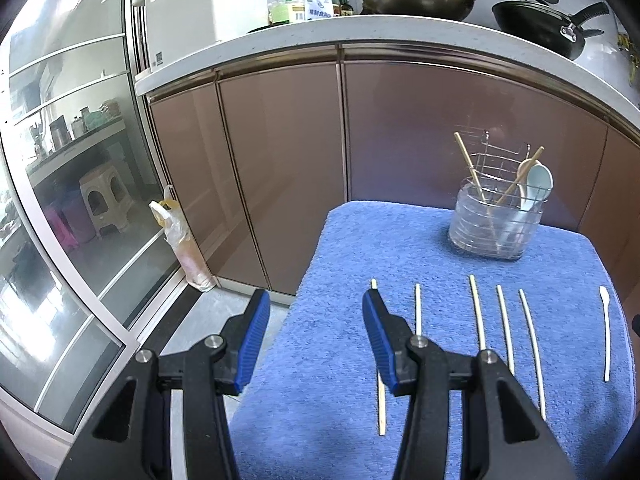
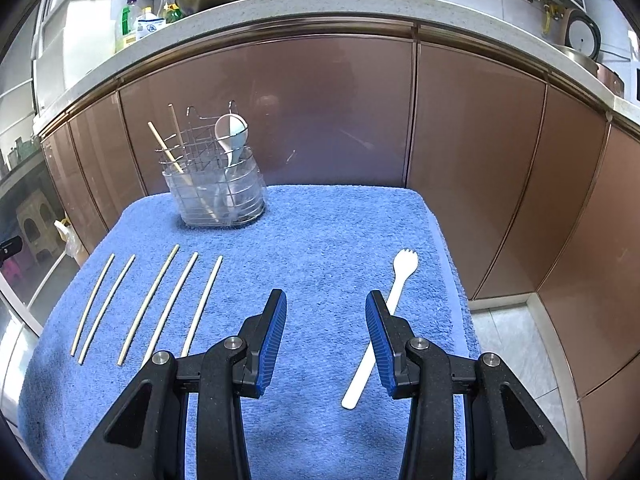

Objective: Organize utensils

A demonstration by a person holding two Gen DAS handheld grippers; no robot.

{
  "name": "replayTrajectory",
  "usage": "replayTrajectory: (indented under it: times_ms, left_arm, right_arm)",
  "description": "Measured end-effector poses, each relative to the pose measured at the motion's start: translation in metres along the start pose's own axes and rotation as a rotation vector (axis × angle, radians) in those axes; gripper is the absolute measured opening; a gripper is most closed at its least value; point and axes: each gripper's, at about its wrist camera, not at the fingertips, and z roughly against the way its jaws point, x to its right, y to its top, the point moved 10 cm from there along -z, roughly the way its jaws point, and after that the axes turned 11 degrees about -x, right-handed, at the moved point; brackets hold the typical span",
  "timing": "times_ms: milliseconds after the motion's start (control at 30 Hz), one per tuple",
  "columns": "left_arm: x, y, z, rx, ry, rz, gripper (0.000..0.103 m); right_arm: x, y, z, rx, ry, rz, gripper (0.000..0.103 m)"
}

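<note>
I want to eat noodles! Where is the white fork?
In the right wrist view the white fork lies flat on the blue towel, on its right side, apart from the chopsticks and partly behind the right tool.

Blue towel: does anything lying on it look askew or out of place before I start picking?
Little stands out. Five chopsticks lie loose in a rough row on the blue towel, an odd number. The white spork lies alone on the right, angled across the right claw. The holder stands upright. Nothing looks spilled or broken.
</note>
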Motion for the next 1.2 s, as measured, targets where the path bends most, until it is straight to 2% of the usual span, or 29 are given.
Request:
replayTrajectory:
  times_ms: [600, 1200]
  left_arm:
    - [-0.014, -0.004, -0.006, -0.019, 0.012, 0.025, 0.046]
    - [0.002, -0.003, -0.011, -0.036, 0.0, 0.003, 0.046]
  right_arm:
    - [-0.001, -0.001, -0.005, -0.016, -0.002, 0.004, 0.041]
    - [0.011, -0.002, -0.011, -0.031, -0.007, -0.008, 0.041]
